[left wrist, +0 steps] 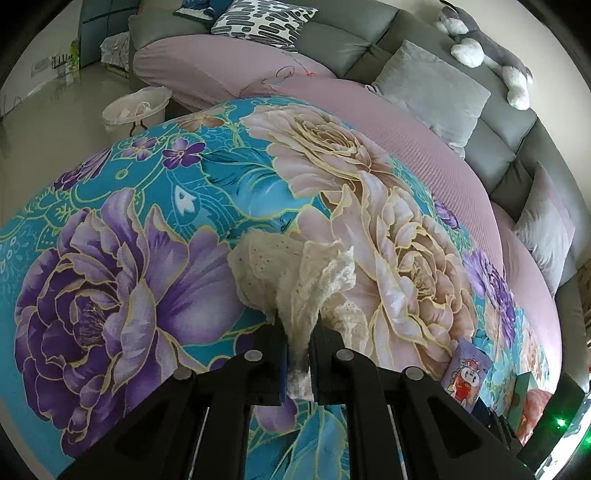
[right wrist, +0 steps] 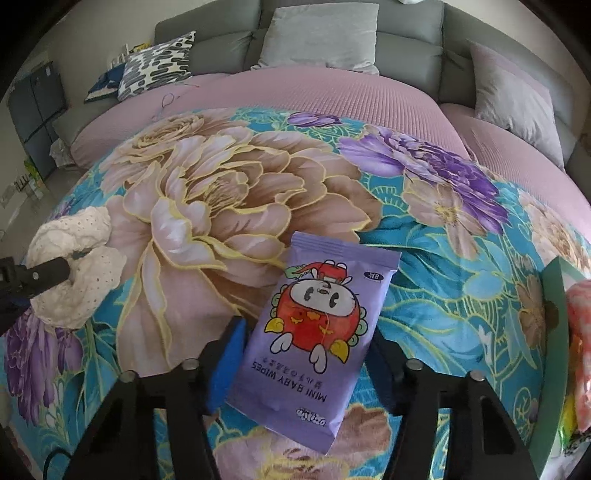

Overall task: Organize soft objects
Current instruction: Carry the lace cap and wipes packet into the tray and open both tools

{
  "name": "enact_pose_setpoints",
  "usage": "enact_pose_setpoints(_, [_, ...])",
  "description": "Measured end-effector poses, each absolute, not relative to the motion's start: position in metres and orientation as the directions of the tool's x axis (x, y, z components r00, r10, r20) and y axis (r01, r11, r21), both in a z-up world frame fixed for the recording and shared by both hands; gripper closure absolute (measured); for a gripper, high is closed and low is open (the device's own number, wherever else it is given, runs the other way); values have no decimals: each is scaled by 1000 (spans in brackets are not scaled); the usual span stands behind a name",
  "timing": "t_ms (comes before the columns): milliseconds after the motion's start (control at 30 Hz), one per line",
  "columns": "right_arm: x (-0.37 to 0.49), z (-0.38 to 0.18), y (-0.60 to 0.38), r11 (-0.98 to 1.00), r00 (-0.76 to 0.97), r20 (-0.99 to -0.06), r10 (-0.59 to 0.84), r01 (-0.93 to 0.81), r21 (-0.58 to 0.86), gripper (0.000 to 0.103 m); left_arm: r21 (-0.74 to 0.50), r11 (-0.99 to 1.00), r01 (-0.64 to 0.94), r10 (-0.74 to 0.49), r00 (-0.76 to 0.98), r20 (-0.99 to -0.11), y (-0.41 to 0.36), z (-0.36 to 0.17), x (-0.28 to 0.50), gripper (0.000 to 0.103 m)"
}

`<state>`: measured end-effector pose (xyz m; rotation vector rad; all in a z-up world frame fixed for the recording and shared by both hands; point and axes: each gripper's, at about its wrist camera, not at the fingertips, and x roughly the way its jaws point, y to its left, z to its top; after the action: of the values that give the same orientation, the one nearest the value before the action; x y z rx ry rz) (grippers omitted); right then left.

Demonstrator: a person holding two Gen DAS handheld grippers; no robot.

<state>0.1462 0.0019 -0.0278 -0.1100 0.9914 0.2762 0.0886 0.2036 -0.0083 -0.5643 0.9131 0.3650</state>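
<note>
My left gripper (left wrist: pixel 297 354) is shut on a cream lace cloth (left wrist: pixel 295 273), which bunches out past the fingertips over the floral blanket (left wrist: pixel 147 221). The cloth also shows at the left of the right wrist view (right wrist: pixel 74 266), pinched by the left gripper (right wrist: pixel 55 273). My right gripper (right wrist: pixel 306 369) is open, its fingers on either side of a purple pack of baby wipes (right wrist: pixel 317 332) lying flat on the blanket (right wrist: pixel 461 277). The pack also shows at the lower right of the left wrist view (left wrist: pixel 467 373).
A green box (right wrist: pixel 554 332) with an orange-pink soft item (right wrist: pixel 580 350) stands at the right. The blanket covers a pink-covered sofa seat (right wrist: pixel 332 92) with grey cushions (right wrist: pixel 317 33) and a patterned pillow (right wrist: pixel 155 62). A plush toy (left wrist: pixel 480 48) lies on the sofa back. A white basket (left wrist: pixel 135 109) stands on the floor.
</note>
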Motion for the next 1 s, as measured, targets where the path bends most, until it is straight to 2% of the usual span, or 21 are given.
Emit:
enact_pose_setpoints(200, [138,-22,-6,947,515,-812,274,-292,134,56,-281,815,-507,70,567,-821,194,-3,93,94])
enact_pose_setpoints(300, [137,-20,-9,939,516,-799,309,-297,172,59,-281,820,-499,67,570,-819,190,-1,94,94])
enact_pose_setpoints(567, [126,6,-23,921,559,-739,376,-315,230,61,-283,838,-466,67,603,-795,178,10,96,94])
enact_pose_setpoints(1000, [105,46,-100,907,660,-628,413,-233,351,61,-351,891,-287,-26,740,-673,127,53,98,94])
